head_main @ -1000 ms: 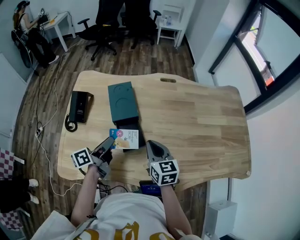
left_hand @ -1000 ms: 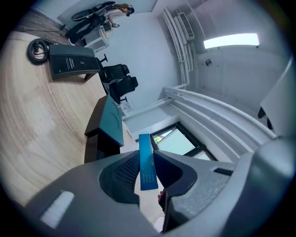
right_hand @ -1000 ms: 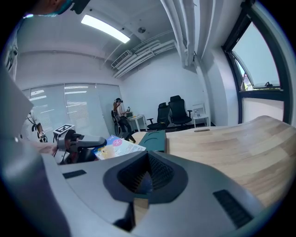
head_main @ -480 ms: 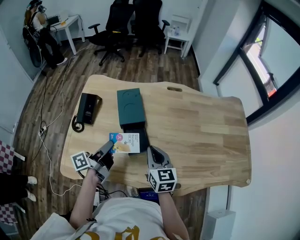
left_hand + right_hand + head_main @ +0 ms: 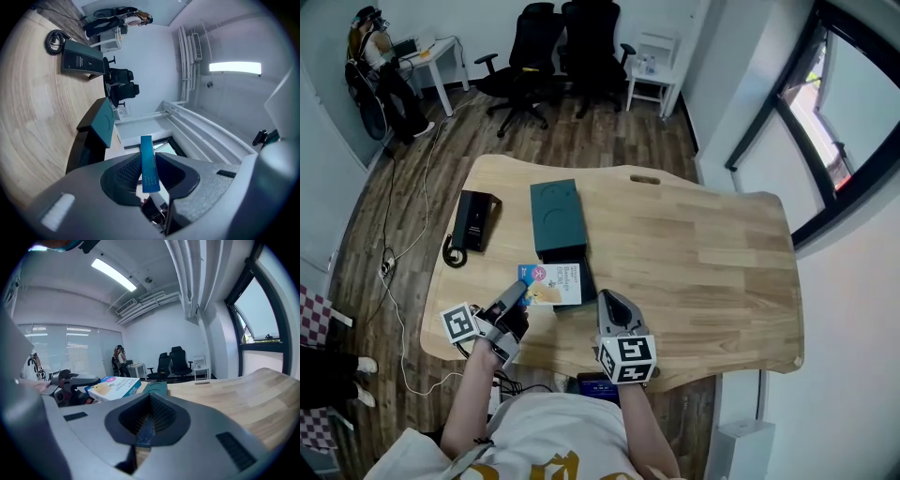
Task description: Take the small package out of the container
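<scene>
The container (image 5: 556,216) is a dark teal box lying on the wooden table, with a black inner tray (image 5: 581,272) sticking out of its near end. The small package (image 5: 553,284), a flat blue and white box, sits just over that tray's left side. My left gripper (image 5: 517,292) is shut on its left edge. In the left gripper view the package (image 5: 149,164) shows edge-on between the pads. My right gripper (image 5: 607,300) is to the right of the tray, shut and empty. The right gripper view shows the package (image 5: 115,387) to the left of my right gripper (image 5: 149,420).
A black desk phone (image 5: 473,218) with a coiled cord lies left of the container. The table's near edge (image 5: 553,361) runs just under both grippers. Office chairs (image 5: 572,42) and a small white table (image 5: 652,70) stand beyond the far edge. A person stands at the far left.
The head view has shifted a little. The package stays in my left gripper's hold at almost the same spot by the tray. The right gripper has barely moved.
</scene>
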`<state>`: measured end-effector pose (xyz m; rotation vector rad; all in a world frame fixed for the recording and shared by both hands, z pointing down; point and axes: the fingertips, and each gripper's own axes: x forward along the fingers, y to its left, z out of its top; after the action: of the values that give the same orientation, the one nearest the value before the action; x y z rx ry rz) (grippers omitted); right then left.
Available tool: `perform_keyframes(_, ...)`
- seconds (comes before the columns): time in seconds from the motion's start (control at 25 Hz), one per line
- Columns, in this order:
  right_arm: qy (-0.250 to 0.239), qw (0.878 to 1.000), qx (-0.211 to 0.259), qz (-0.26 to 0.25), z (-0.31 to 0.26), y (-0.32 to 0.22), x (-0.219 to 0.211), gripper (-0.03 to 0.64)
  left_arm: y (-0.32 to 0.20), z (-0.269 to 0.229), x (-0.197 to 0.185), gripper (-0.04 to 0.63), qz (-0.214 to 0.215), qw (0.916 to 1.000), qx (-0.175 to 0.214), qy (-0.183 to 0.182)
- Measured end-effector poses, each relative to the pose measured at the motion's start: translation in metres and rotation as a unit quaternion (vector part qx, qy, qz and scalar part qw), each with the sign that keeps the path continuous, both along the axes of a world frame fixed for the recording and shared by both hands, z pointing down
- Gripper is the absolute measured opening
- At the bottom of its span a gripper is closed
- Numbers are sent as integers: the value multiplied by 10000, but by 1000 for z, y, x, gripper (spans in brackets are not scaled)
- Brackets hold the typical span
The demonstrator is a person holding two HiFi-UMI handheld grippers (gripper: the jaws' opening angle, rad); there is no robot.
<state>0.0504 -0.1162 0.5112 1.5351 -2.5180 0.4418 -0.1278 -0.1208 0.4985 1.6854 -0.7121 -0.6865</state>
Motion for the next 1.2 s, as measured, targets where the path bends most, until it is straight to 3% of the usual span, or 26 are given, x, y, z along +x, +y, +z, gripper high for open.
perform_keyframes(0.52, 188, 9997, 96, -124, -6, -14, -1, 3, -4, -1, -19, 95, -356, 9993, 48, -110)
perform_keyframes(1.2, 286, 9992, 188, -184, -7, -4, -5, 3, 5, 5, -22, 95, -371, 9993, 8, -12)
